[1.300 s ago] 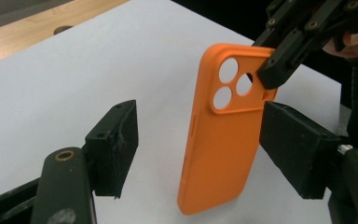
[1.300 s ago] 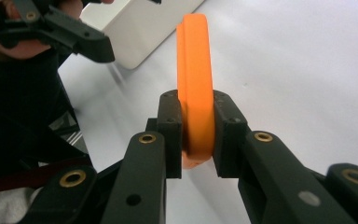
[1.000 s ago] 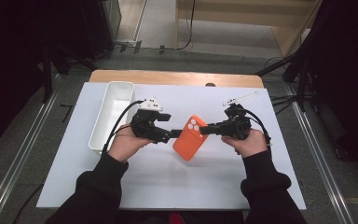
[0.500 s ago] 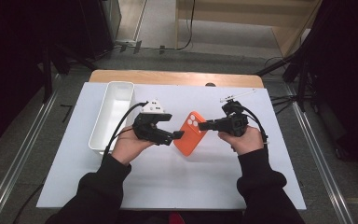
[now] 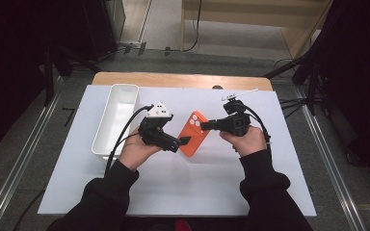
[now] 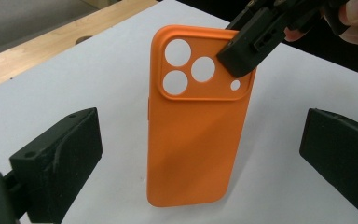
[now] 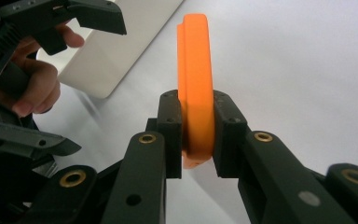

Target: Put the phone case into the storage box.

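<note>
Tray: a white oblong tray (image 5: 117,118) stands on the left part of the white table (image 5: 183,192), its long side running away from the person. What can be seen of its inside is bare white; no item shows in it. In the right gripper view its corner (image 7: 121,51) lies behind the other hand.

Phone case: an orange phone case (image 5: 194,134) with three round camera holes sits in the middle of the table, between the two hands and to the right of the tray, apart from it. In the left gripper view (image 6: 198,116) it stands upright, camera holes at the top; in the right gripper view (image 7: 195,93) it is seen edge-on. Whether its lower end rests on the table I cannot tell.

Right tongs: the right tongs (image 7: 196,135) are pinching the phone case, one pad on each face. In the left gripper view they bite the upper corner beside the camera holes (image 6: 247,46). In the high view they reach in from the right (image 5: 207,126).

Left tongs: the left tongs (image 6: 200,154) are spread wide, having just been opening, with one jaw at each side of the case and a clear gap to both; they touch nothing. In the high view they sit just left of the case's lower end (image 5: 183,142).
</note>
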